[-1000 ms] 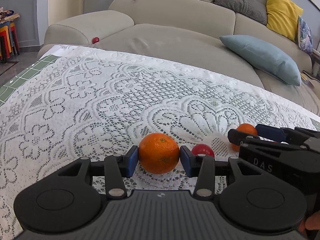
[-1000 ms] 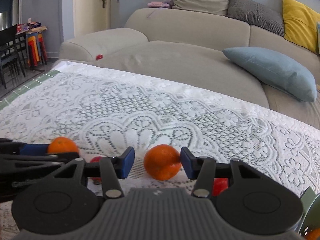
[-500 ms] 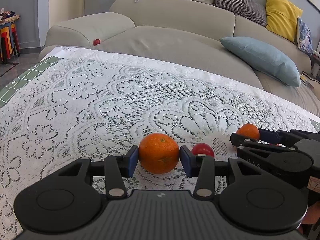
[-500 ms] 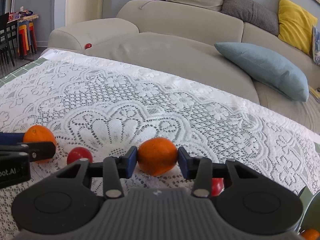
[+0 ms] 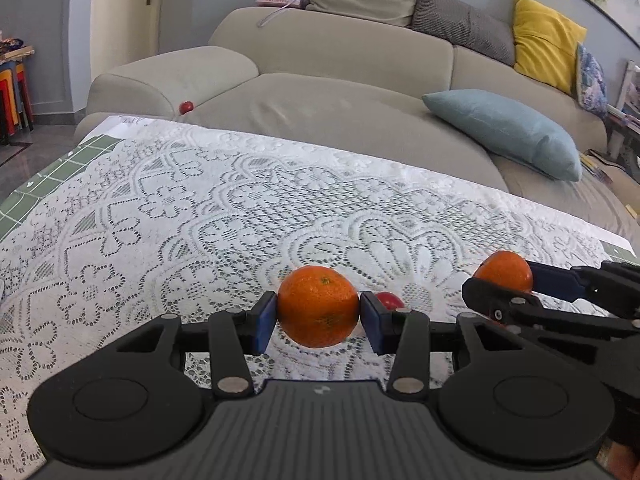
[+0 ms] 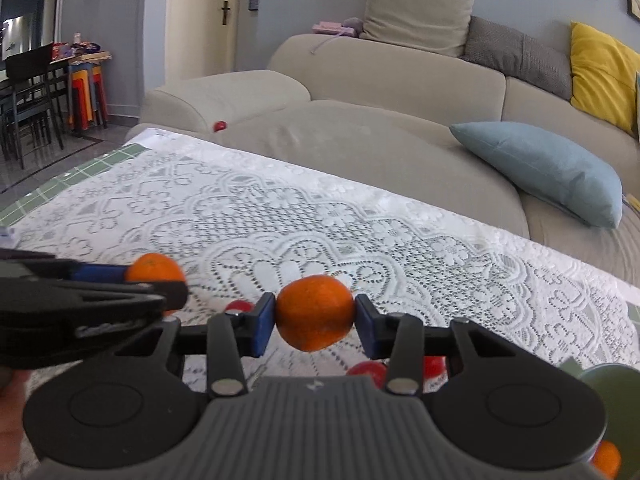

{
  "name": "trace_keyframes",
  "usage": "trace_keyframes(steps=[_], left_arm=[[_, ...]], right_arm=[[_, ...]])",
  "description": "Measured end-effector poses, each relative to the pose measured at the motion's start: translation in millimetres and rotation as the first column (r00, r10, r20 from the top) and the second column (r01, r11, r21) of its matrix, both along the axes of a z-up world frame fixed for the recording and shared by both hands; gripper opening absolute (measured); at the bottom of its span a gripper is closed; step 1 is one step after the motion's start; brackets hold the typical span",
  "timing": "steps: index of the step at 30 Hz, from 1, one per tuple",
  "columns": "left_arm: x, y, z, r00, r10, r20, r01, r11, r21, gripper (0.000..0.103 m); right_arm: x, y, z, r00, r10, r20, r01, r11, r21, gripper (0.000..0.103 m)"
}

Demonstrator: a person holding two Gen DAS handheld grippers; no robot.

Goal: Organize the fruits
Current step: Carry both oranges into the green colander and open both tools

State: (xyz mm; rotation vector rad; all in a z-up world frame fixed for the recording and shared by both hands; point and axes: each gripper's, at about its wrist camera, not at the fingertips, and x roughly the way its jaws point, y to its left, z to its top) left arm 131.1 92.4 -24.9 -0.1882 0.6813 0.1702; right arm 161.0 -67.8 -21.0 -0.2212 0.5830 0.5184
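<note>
Green bowl (image 6: 612, 396) edge at right, its contents hidden

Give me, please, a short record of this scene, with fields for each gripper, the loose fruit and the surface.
left gripper: shut on an orange
right gripper: shut on a second orange
loose fruit: small red fruits on the cloth under the right gripper
surface: white lace cloth
backdrop: beige sofa, blue cushion

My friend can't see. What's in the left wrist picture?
The left gripper squeezes an orange above a white lace tablecloth. On the right, the right gripper holds another orange. A beige sofa sits behind.
</note>
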Motion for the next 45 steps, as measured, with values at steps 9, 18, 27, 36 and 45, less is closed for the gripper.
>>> trace_keyframes(steps=[9,18,27,36,45], left_arm=[[-24.2,-16.8,20.7,0.999,-0.043,-0.003,0.043,0.999,0.025,0.051],[-44.2,-69.9,58.8,0.983,-0.179,0.033,0.177,0.983,0.036,0.051],[-38.7,-145.7,63.0,0.933,-0.361,0.001,0.36,0.931,-0.056,0.051],[-18.2,-201.7,50.1,0.875,-0.479,-0.066,0.472,0.876,-0.098,0.051],[-0.1,-218.6,34.8,0.874,-0.478,-0.09,0.47,0.877,-0.095,0.051]], right_arm=[[-45.0,-29.8,29.0,0.999,0.046,0.024,-0.048,0.997,0.054,0.04],[-78.5,-97.5,39.0,0.999,0.027,0.022,-0.028,0.999,0.03,0.04],[-82.4,-167.2,54.7,1.0,0.01,0.014,-0.01,0.999,-0.048,0.04],[-71.3,-205.2,52.1,1.0,0.004,-0.007,-0.005,0.982,-0.19,0.04],[-47.0,-204.3,40.0,0.999,0.043,-0.029,-0.05,0.959,-0.28,0.04]])
